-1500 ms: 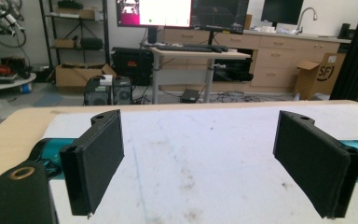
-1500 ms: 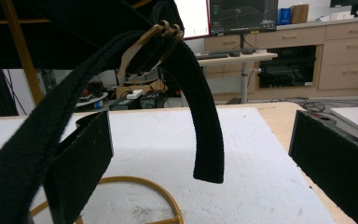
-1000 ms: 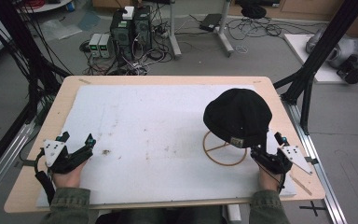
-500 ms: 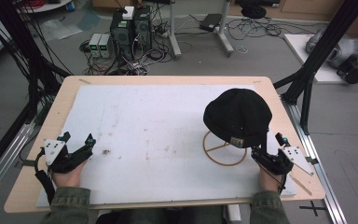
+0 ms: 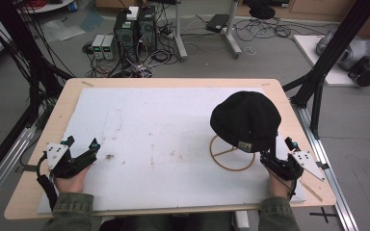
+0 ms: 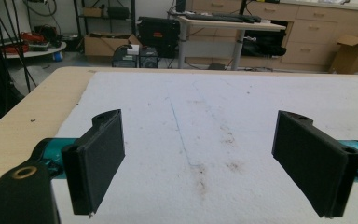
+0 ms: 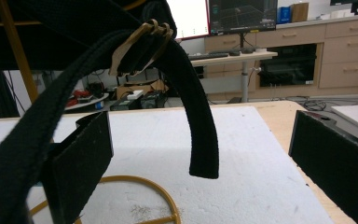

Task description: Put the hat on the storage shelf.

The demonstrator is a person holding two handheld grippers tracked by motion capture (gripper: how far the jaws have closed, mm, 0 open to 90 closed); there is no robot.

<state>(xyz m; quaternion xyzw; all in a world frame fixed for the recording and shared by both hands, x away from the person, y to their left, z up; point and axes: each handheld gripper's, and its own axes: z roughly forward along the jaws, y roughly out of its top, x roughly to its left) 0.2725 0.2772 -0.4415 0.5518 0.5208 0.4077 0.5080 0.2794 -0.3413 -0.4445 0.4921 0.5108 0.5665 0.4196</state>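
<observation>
The black cap (image 5: 245,120) sits untouched on its wire stand (image 5: 232,155); the right tool (image 7: 200,172) gapes around the dangling strap (image 7: 200,126), the left tool (image 6: 200,163) idles agape.

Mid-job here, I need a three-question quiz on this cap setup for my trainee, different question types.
1. True or false: the right tongs are shut on the black strap.
2. What does the black cap sit on? A) a cardboard box B) a wire stand C) the bare white mat
3. Fill in: the left tongs are ____, with nothing between the jaws.

Key: 1 false, the strap hangs loose between open jaws; 2 B; 3 open.
</observation>
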